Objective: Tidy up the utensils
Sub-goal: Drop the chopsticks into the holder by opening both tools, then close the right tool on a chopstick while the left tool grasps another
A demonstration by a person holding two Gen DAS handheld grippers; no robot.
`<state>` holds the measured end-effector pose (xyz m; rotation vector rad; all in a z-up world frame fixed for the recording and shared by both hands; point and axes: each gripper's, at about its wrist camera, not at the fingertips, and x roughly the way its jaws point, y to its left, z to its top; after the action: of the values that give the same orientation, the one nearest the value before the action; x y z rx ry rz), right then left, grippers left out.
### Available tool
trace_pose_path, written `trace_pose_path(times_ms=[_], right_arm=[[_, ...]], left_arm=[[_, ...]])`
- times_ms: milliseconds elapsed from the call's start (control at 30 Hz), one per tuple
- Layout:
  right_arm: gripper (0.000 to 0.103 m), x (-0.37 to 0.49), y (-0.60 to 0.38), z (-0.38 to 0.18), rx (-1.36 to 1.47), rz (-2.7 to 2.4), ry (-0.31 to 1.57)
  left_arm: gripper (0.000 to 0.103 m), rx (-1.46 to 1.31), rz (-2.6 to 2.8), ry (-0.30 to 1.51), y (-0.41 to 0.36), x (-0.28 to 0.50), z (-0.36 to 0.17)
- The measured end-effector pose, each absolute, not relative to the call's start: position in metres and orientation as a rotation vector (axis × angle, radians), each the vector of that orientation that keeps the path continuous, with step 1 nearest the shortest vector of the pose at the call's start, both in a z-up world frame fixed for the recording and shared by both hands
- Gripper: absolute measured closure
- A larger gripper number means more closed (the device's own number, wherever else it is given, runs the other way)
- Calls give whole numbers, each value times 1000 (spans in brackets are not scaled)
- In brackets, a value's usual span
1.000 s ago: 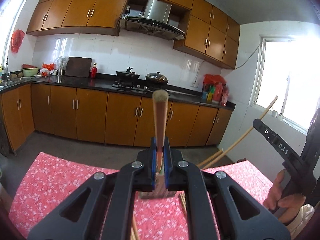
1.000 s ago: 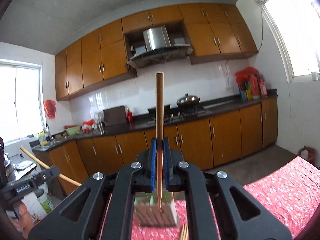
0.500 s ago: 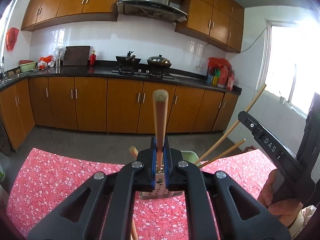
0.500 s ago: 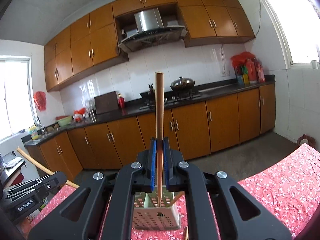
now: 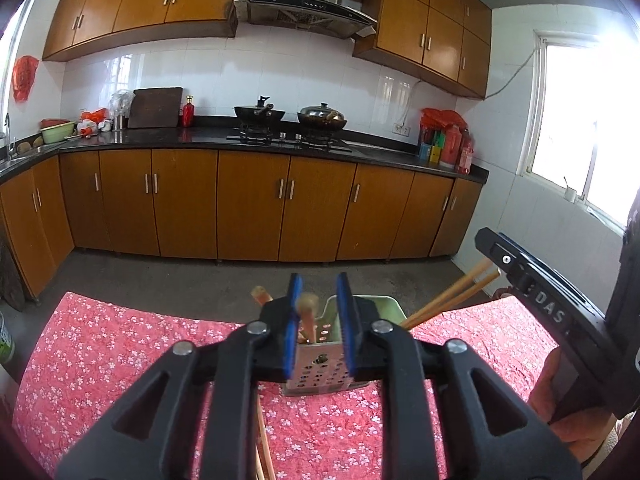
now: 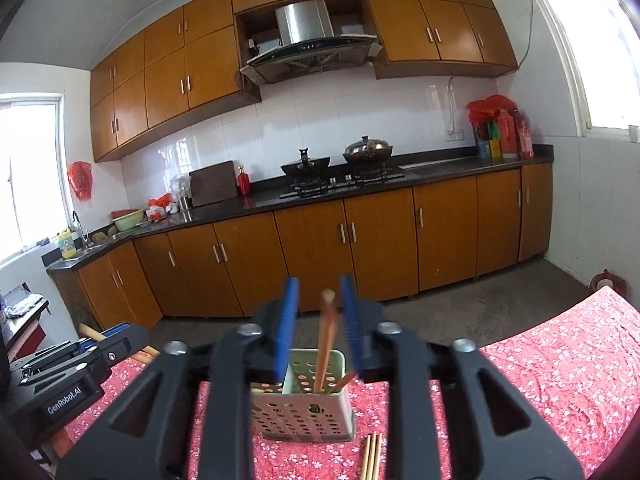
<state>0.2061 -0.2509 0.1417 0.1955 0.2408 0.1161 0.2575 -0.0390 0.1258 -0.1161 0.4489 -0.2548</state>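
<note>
Over the perforated holder (image 5: 320,364), left wrist view: left gripper (image 5: 319,322), blue pads spread apart, nothing clamped. 1 chopstick (image 5: 307,314) stands loose between the pads, its lower end inside the holder, blurred. A second chopstick end (image 5: 259,295) shows just left of the holder rim. 2 more chopsticks (image 5: 452,298) lean out to the right of the holder, toward the right gripper's body (image 5: 548,304), which is gripped by a hand (image 5: 568,408). Holder rests on the red floral tablecloth (image 5: 120,344). Loose sticks lie on the cloth near the holder's front, mostly hidden by the gripper body.

Right wrist view, same holder (image 6: 304,412): right gripper (image 6: 318,334), pads likewise parted and empty. 1 chopstick (image 6: 326,344) stands in the holder between the pads, tilted slightly, touching neither so far as can be told. Another short end (image 6: 345,381) leans in the holder's right corner. 3 loose chopsticks (image 6: 372,456) lie on the cloth just right of the holder's front.

Step in hand, by judgement: release of 1 chopstick per gripper into the holder. Next move likely calls for lifting both grippers clear without knocking the standing sticks, then closing on the loose chopsticks beside the holder.
</note>
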Motion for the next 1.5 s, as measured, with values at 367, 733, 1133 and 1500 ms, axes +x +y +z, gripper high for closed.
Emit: trace_pose_path(times_ms=[367, 733, 1133, 1500], right_arm=[[71, 156, -282, 143, 220, 73, 223], [71, 137, -315, 34, 262, -11, 551], [79, 140, -282, -47, 281, 139, 824], [88, 147, -261, -70, 226, 161, 901]], left_arm=[[75, -182, -216, 392, 3, 205, 135], [72, -135, -61, 562, 58, 166, 48], [72, -146, -35, 765, 72, 157, -25], [72, -150, -123, 814, 46, 161, -34]])
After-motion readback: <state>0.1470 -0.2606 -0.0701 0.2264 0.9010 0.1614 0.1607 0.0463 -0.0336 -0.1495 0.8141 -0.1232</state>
